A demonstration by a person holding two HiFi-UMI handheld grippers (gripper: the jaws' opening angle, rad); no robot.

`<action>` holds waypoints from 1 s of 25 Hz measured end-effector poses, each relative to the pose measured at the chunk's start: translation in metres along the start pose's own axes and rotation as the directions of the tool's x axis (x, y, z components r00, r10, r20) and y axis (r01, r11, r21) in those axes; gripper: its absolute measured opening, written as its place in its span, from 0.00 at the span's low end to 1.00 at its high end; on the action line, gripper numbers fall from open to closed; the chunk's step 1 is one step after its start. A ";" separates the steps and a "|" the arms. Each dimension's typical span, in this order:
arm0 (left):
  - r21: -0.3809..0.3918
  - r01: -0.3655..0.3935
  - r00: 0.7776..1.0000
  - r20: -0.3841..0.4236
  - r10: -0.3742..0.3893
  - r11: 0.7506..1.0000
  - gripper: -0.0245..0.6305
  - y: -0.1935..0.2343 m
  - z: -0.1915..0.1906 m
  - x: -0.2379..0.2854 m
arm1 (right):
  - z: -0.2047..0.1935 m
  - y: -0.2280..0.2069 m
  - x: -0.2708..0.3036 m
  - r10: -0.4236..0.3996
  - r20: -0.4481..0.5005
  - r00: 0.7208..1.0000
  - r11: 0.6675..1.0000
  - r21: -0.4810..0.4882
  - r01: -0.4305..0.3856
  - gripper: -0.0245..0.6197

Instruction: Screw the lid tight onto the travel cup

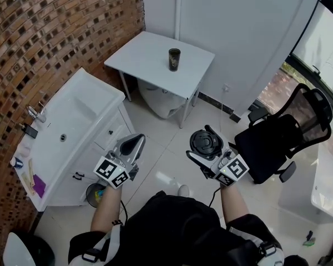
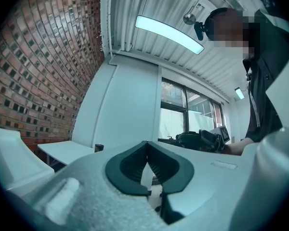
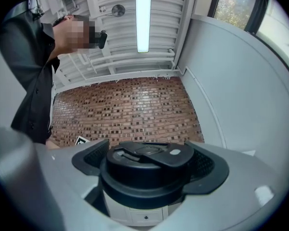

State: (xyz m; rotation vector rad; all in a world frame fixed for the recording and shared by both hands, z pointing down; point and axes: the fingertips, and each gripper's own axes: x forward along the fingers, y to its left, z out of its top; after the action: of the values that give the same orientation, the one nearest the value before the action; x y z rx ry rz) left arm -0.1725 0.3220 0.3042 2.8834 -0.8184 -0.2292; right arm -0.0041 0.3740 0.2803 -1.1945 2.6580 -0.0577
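— Where's the travel cup [image 1: 174,59]? I can't spot it from here.

— Over on the white table [image 1: 147,51] by the far wall, standing upright near the table's middle, with no lid on it. It's dark, and nothing else is on that table. It's well apart from the person and from both grippers.

— And the lid [image 1: 202,140]?

— In the right gripper [image 1: 206,147]. It's a round black lid with a flip tab on top, and the jaws are clamped against its two sides. It's held out in front of the person over the tiled floor [image 1: 161,159].

— What's the left gripper [image 1: 135,143] got?

— Nothing. Its jaws are pressed together, the ribbed pads [image 2: 135,163] meeting at the tip with nothing between them. It's up at about the same height as the other one, just beside it, with a gap between the two.

— Which way is the person facing?

— Towards the table. A washbasin [image 1: 86,101] on a white cabinet runs along the brick wall [image 1: 55,26] on their left, and a black office chair [image 1: 283,134] stands off to their right. From the left gripper's own view you can make out the cup sitting on the table's edge by the brick.
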 end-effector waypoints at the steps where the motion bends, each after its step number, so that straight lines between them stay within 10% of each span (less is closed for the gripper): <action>1: 0.003 -0.001 1.000 0.003 0.001 1.000 0.04 -0.002 0.000 0.009 | 0.000 -0.009 -0.002 0.004 -0.002 1.000 1.000 -0.001 -0.004 0.80; 25: 0.051 -0.031 0.998 -0.047 0.034 0.998 0.04 0.002 -0.033 0.142 | -0.015 -0.139 0.006 0.127 -0.066 0.990 0.992 0.017 -0.126 0.80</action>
State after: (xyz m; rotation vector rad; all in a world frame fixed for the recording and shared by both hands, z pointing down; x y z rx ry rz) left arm -0.0486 0.2477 0.3218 2.9069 -0.8739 -0.1374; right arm 0.0907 0.2756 0.3118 -1.0344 2.7812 -0.0951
